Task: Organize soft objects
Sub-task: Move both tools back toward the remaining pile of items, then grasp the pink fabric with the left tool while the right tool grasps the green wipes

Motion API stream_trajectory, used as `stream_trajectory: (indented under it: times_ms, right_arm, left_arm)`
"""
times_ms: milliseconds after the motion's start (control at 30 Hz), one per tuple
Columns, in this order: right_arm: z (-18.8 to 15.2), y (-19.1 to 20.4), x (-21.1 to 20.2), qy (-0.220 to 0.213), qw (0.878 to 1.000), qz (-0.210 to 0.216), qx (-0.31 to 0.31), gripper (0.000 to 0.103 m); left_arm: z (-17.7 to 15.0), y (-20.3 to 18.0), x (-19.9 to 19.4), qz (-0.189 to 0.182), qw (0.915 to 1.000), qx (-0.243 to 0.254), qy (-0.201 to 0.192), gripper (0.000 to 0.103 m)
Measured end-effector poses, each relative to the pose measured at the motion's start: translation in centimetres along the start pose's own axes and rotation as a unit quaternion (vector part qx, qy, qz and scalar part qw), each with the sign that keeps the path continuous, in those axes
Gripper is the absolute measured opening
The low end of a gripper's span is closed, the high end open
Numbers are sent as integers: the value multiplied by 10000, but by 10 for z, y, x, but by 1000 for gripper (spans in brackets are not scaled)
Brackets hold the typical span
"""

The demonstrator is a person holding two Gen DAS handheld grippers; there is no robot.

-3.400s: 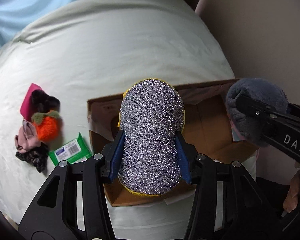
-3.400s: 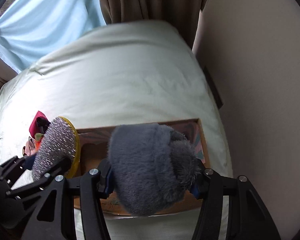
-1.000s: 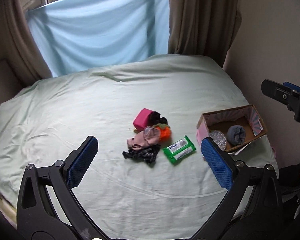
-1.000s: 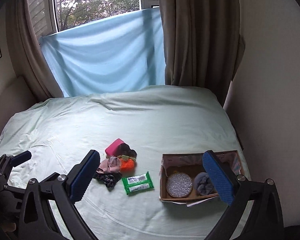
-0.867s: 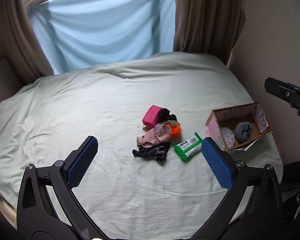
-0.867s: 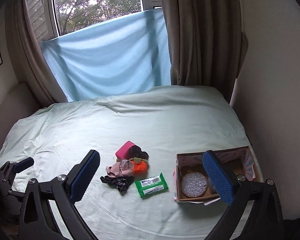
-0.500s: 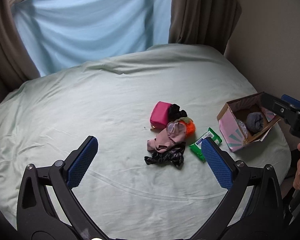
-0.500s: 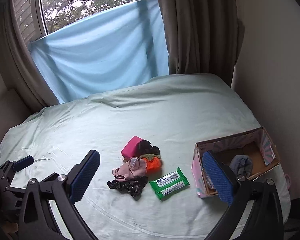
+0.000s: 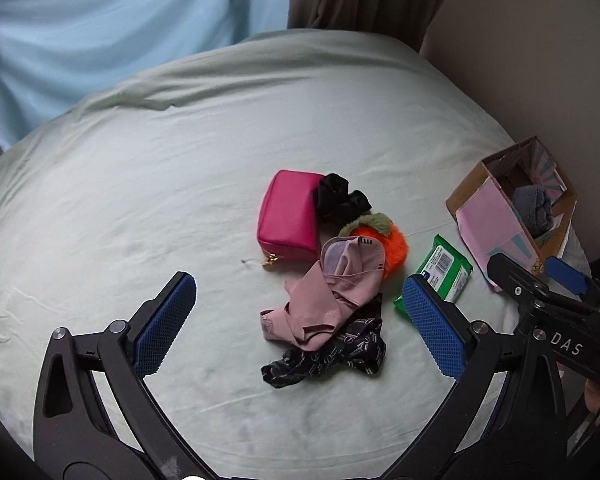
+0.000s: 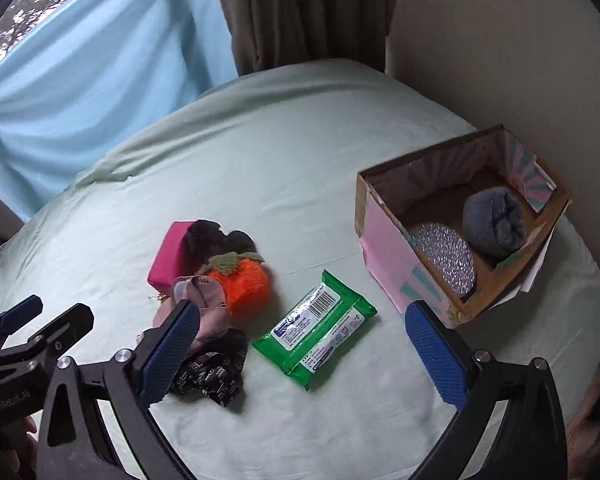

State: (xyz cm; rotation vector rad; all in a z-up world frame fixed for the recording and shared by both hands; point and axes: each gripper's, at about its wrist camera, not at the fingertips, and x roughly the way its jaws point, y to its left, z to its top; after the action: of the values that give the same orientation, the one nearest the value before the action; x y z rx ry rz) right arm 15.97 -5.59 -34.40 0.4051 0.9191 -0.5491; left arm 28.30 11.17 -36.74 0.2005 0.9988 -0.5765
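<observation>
Left gripper (image 9: 300, 320) jaws released above pink cloth (image 9: 328, 304). Right gripper (image 10: 304, 344) jaws released, wipes pack (image 10: 316, 328) between them; cardboard box (image 10: 384, 240) beyond right jaw at the bed (image 10: 300, 152) edge.

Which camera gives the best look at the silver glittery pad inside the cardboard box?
The right wrist view. It looks down into the cardboard box, so the silver pad shows leaning beside the grey furry item. In the left wrist view the box's pink wall hides the pad; only the grey item shows.

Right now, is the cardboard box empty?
No. The cardboard box holds a glittery round pad and a grey fuzzy item.
</observation>
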Motion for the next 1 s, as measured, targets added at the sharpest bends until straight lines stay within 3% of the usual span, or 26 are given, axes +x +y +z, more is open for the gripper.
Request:
stream_trajectory:
  times_ms: [300,567,633,700,767,800,900,1000]
  right_arm:
    - [-18,-4,77,496,9952,-512,673,102]
    - [-20,-16,119,782,9868,-766,1192,101]
    - [-22,-17,130,925,9836,-768,1345,96]
    - [-25,-16,139,1062,9811,-723,1449,82]
    - [-25,-11,142,1061,9817,-797,1368,80]
    - [-24,-9,142,1039,9829,-795,1298,74]
    - [-24,-6,139,1006,9857,-692,1158,64]
    - [-23,-8,135,987,9870,-578,1129,56]
  left_arm:
    - [-4,-1,83,-452,9955,497,669,102]
    - [-8,-7,126,-653,9901,660,1051,98]
    - [-9,-12,133,-698,9884,707,1151,88]
    - [-11,-15,139,-769,9858,747,1293,66]
    - [-14,-19,140,-814,9844,780,1348,53]
    - [-14,-20,139,-825,9842,808,1339,43]
    - [-14,-25,136,-841,9840,871,1303,32]
    - [-13,-26,130,-845,9847,860,1259,28]
